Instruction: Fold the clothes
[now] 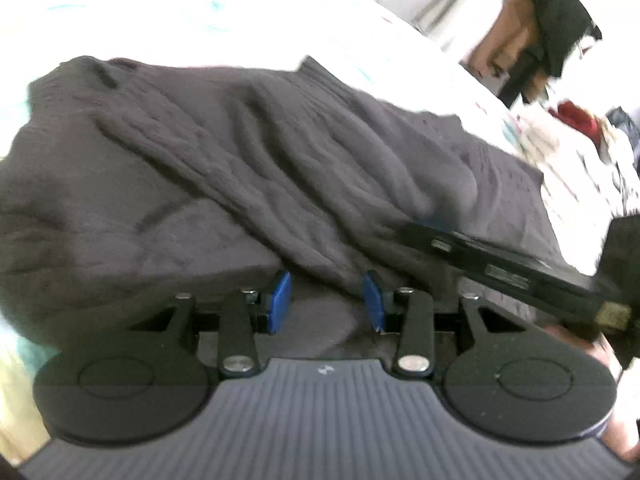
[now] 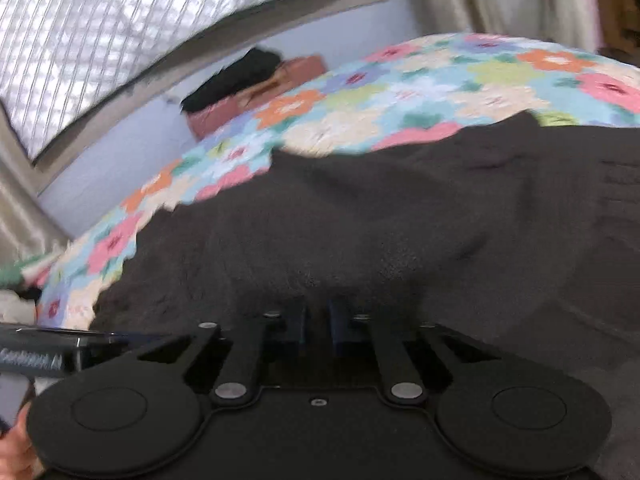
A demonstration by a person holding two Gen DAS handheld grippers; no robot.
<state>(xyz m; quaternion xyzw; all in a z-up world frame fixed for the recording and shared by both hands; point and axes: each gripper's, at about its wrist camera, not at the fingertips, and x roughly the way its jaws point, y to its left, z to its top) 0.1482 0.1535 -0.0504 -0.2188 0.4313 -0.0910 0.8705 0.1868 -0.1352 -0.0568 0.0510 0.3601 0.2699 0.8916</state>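
- Blue pads on L gripper [image 1: 327, 300] stand well apart; a ridge of dark grey garment [image 1: 248, 168] runs down between them, cloth not pinched as far as I can see.
- R gripper [image 2: 318, 320] is nearly closed, a narrow slit left between the pads; they sit at or in the garment [image 2: 400, 240] but it's shadowed and blurry, can't tell if any fabric is caught.
- R gripper's body [image 1: 500, 264] shows in L wrist view, low on the cloth just beside L gripper; L one [image 2: 48, 352] pokes in at the left edge of R wrist view.
- Garment lies spread on the bed over a floral quilt [image 2: 420, 92], with one long wrinkled layer, maybe a sleeve or a folded-over side, draped diagonally across the flatter part.
- Progress, my guess: part-way at most; one layer over, edges loose, no tidy rectangle. Could be mid-fold or a fold being smoothed; not settled.
- Hidden/unclear: near hem is cut off under both grippers; garment type unsure (knit top?).
- Far: pile of mixed clothes [image 1: 592, 136] at bed's edge, blown out; pink pillow w/ dark item [image 2: 256, 84] by the wall, window [image 2: 120, 32] above.
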